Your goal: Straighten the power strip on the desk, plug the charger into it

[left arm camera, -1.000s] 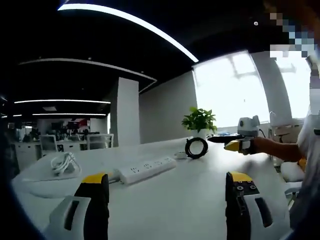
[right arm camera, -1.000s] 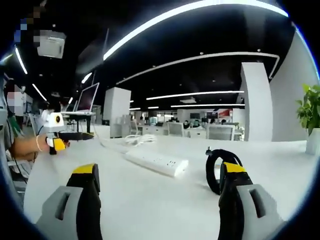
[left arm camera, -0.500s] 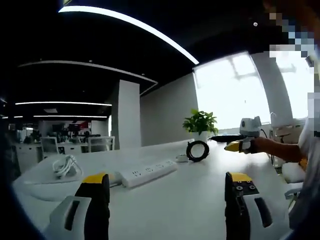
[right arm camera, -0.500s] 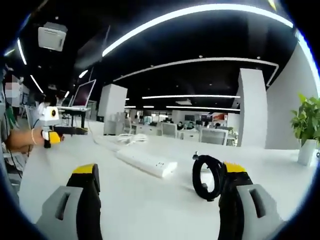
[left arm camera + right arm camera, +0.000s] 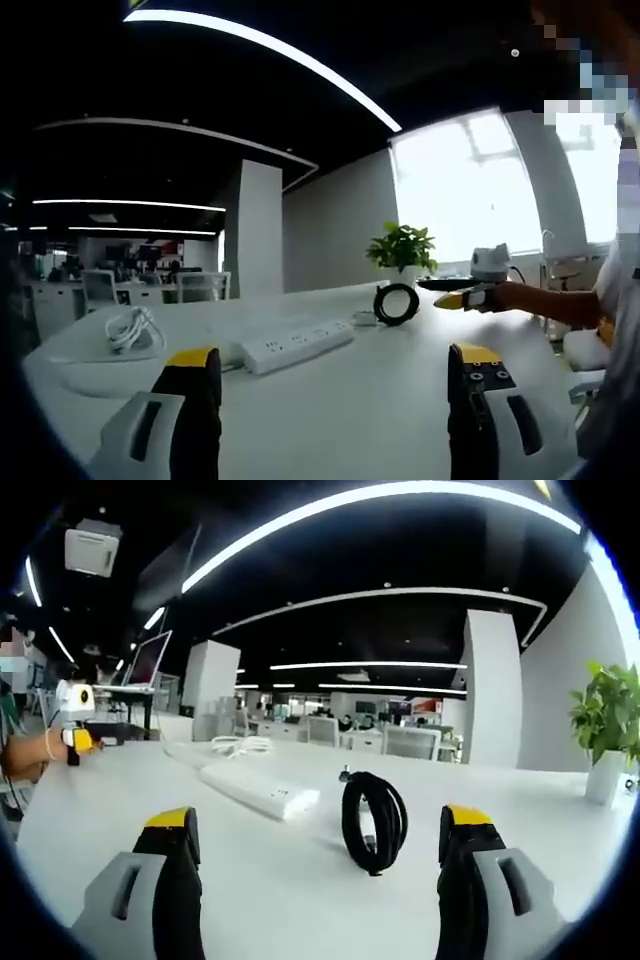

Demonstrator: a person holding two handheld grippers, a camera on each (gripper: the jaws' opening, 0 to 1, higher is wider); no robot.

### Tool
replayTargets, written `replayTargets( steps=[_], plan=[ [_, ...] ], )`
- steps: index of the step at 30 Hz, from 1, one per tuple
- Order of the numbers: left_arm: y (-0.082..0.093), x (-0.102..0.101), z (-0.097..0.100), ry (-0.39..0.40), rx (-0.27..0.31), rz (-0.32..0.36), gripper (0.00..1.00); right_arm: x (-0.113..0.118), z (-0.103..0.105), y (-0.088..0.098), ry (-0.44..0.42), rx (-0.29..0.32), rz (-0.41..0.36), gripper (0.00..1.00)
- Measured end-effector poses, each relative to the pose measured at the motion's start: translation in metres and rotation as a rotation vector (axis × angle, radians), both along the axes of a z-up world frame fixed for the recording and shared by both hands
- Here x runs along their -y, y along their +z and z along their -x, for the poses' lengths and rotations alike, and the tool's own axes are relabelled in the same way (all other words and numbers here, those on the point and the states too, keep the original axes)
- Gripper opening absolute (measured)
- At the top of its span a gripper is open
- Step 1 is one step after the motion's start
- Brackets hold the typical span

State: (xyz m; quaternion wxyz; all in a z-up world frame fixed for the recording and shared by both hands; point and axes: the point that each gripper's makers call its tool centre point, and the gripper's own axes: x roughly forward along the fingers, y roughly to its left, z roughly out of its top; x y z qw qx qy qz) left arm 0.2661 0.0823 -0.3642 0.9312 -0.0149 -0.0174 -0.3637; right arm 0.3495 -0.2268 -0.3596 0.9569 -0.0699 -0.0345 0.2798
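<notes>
A white power strip (image 5: 296, 343) lies askew on the white desk (image 5: 370, 400), ahead of my open left gripper (image 5: 330, 395); its white cord (image 5: 130, 328) is coiled at the far left. The charger's black coiled cable (image 5: 396, 302) stands beyond the strip's right end, with a small white plug (image 5: 362, 317) beside it. In the right gripper view the black coil (image 5: 374, 822) stands upright between my open right gripper (image 5: 325, 865) jaws, farther off, and the power strip (image 5: 259, 790) lies to its left. Neither gripper holds anything.
A potted green plant (image 5: 401, 250) stands at the desk's far edge by the bright window. The other gripper (image 5: 470, 285) enters the left gripper view from the right, held in a hand. Office desks and chairs (image 5: 360, 738) fill the background.
The right gripper view has swung right: the black coil, once by the right jaw, now sits near centre, and the strip has shifted left. The left gripper view has barely changed.
</notes>
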Motion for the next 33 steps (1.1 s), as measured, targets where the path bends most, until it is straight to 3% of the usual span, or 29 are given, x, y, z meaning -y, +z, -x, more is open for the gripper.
replayTargets(
  steps=[5, 13, 33],
  plan=[
    [-0.002, 0.001, 0.001, -0.004, -0.003, -0.011, 0.95, 0.008, -0.016, -0.006, -0.028, -0.003, 0.039, 0.95],
    [0.001, -0.002, 0.001, 0.005, -0.004, 0.015, 0.95, 0.019, -0.033, -0.015, -0.053, -0.048, -0.002, 0.91],
    [-0.001, 0.003, 0.001, 0.005, -0.011, 0.011, 0.95, 0.02, -0.05, -0.03, -0.07, -0.129, 0.021, 0.86]
  ],
)
